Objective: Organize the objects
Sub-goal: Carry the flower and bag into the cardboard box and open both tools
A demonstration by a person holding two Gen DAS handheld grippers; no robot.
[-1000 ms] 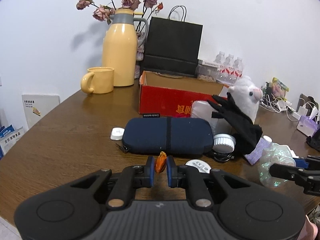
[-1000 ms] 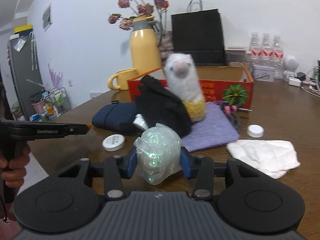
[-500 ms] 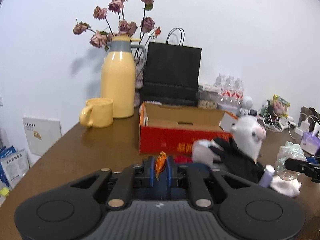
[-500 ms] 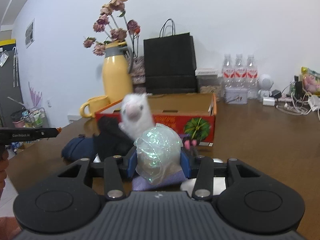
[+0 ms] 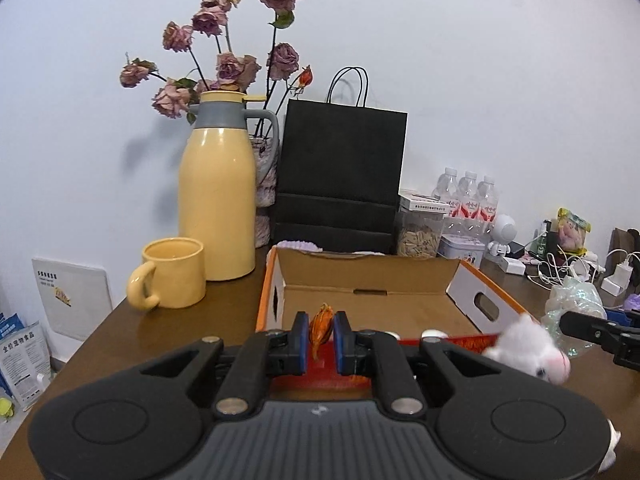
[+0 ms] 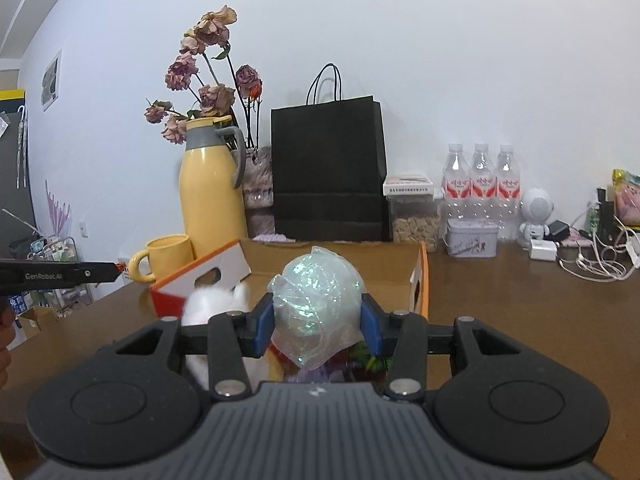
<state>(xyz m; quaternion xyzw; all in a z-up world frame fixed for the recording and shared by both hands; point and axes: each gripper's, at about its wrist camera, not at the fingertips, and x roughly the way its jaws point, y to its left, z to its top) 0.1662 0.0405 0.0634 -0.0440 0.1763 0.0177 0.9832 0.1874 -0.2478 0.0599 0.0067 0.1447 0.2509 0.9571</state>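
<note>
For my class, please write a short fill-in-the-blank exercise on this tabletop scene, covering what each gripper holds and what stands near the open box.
1. The left gripper is shut on a small ______ candy wrapper.
2. The right gripper grips a crumpled ball of clear ______.
3. Both grippers point toward the open cardboard ______.
4. Behind the box stands a paper bag coloured ______.

Missing words: orange; plastic; box; black
</note>
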